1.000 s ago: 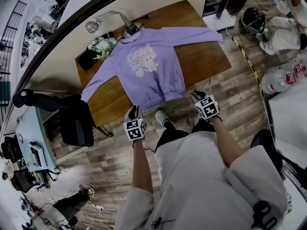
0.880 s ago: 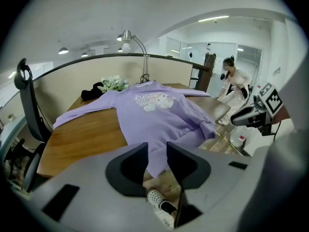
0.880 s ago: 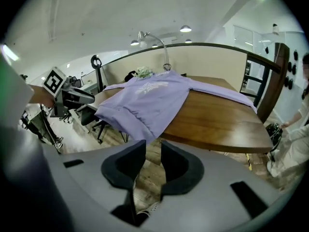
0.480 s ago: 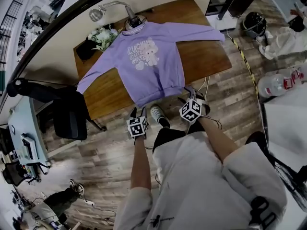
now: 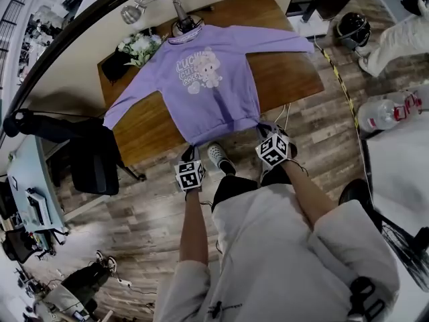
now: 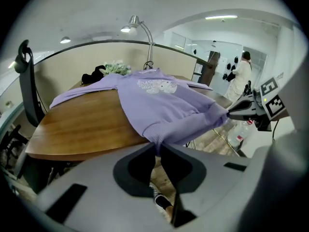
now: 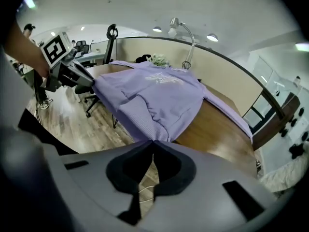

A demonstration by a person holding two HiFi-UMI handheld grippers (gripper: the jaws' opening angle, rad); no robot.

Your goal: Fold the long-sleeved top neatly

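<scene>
We're at the near edge of the desk [image 5: 288, 72]. The top [image 5: 208, 86] lies print-up across it in the upper middle of the head view, collar toward the top of the frame. One sleeve [image 5: 131, 106] slants down to the left and the other sleeve [image 5: 281, 42] runs out to the right. The hem [image 5: 224, 125] droops just over the desk edge, and both tools sit on it.

The left tool [image 5: 191, 151] has just been closing its jaws, and its own view shows them pinching a bunch of ribbed cloth at the hem corner on the frame's left. The right tool [image 5: 263, 126] has also just been closing its jaws. They are pressed together on a thin fold of the hem corner on the frame's right.

How will this handle? We judge it soft, light and completely limp. It's a sweatshirt knit with no stiffness, so it should sag between our two grips and drape wherever it's unsupported. It doesn't look fragile or slippery, and the cloth may drag a little on the wood.

The ribbed hem is the thickest edge, which gives the jaws a good bite, and the corners suit us because they keep the edge stretched straight. We'd want both corners carried evenly or the body will skew. The sleeves will simply trail, so cuffs or shoulder seams look like the places to take hold for them.
</scene>
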